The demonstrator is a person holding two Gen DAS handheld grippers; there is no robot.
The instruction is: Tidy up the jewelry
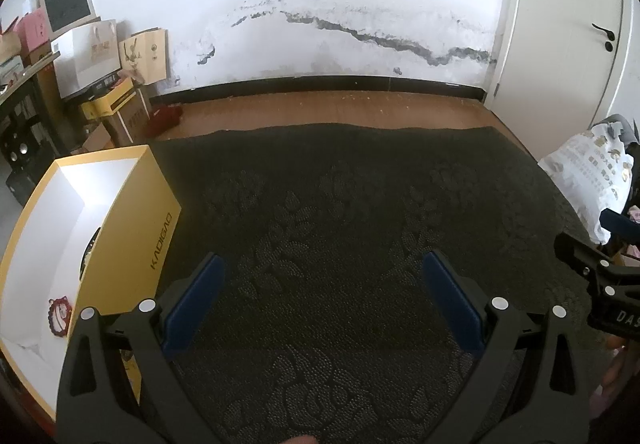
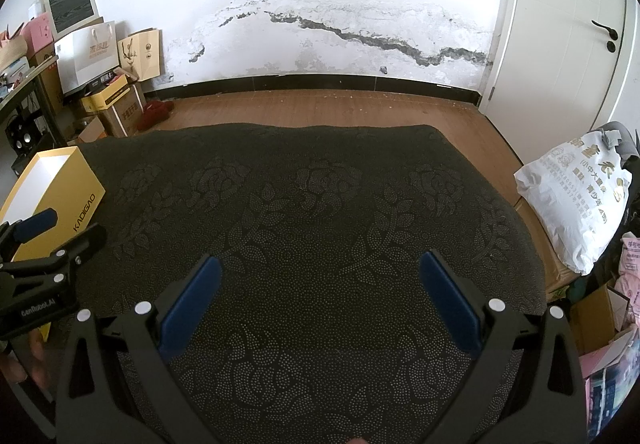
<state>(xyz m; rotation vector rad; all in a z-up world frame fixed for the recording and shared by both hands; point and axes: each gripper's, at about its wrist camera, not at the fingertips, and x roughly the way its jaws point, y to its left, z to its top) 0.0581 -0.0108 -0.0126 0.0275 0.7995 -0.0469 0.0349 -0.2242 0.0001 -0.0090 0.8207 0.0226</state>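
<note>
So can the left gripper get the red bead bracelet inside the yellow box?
Probably yes. The left gripper is open and empty, the yellow cardboard box is open-topped just left of it, and the red bead bracelet lies uncovered inside.

One dark floral-patterned table [image 2: 320,204] carries one open yellow box [image 1: 132,228]. Inside the box lie two pieces: one red beaded bracelet [image 1: 60,316] and one dark round item [image 1: 90,248], partly hidden. Two grippers show, one left gripper [image 1: 320,284] and one right gripper [image 2: 320,284], each with two blue pads set wide apart.
</note>
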